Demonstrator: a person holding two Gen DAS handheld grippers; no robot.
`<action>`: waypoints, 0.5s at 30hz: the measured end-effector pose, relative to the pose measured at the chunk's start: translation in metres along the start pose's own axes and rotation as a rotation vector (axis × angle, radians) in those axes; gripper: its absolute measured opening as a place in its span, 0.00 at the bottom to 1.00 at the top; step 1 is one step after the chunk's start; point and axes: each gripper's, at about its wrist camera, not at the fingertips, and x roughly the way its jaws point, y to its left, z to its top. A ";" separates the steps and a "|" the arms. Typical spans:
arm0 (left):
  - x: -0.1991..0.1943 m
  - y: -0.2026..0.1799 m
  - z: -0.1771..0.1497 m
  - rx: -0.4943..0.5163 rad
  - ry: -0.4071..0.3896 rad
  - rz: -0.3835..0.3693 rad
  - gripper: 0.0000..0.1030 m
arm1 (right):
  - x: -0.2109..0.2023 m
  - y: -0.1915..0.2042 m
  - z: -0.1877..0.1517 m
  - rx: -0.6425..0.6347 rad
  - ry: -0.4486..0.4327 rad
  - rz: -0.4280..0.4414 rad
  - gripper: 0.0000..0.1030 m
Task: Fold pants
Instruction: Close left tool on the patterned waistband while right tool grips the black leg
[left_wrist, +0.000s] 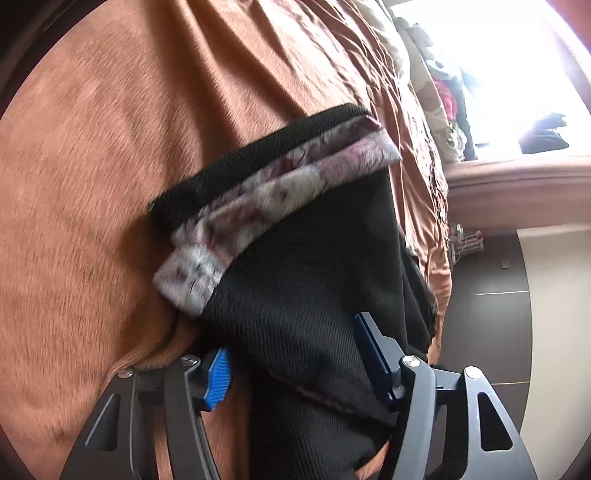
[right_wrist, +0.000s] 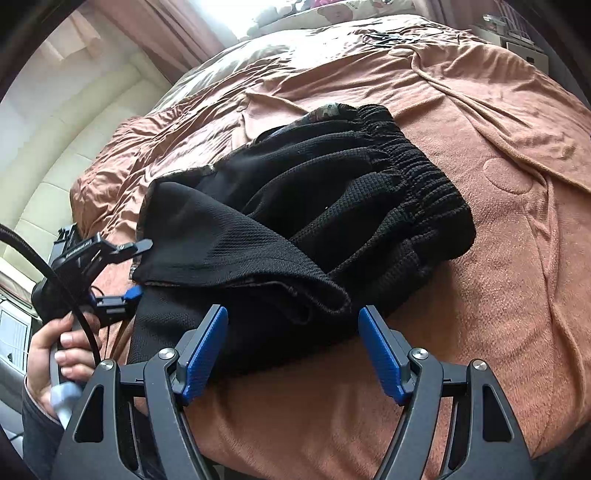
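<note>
Clearly the black pants (right_wrist: 295, 206) on the bed (right_wrist: 498, 258) are soft, floppy knit — left gripper (left_wrist: 295, 354) fingers half-closed astride a fold, right gripper (right_wrist: 293, 350) fingers apart and empty, so pinch the doubled edge.

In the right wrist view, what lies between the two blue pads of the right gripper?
Between the pads of the right gripper lies a folded edge of the black pants, with bare orange bedspread nearer the camera. No pad touches the cloth.

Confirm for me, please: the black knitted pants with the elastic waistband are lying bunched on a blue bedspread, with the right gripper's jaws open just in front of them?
Not quite: the bedspread is orange-brown, not blue, as the right wrist view shows. The black knitted pants do lie bunched on it, and the right gripper stands open before them.
</note>
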 end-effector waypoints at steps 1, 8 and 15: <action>0.001 0.000 0.003 -0.001 -0.002 0.009 0.51 | 0.001 0.000 0.000 -0.003 0.002 0.004 0.70; -0.013 -0.004 0.008 0.043 -0.072 0.029 0.11 | -0.006 -0.001 0.000 -0.024 -0.033 0.002 0.70; -0.040 -0.028 0.010 0.124 -0.127 -0.028 0.07 | -0.002 0.002 -0.003 -0.082 -0.027 0.013 0.70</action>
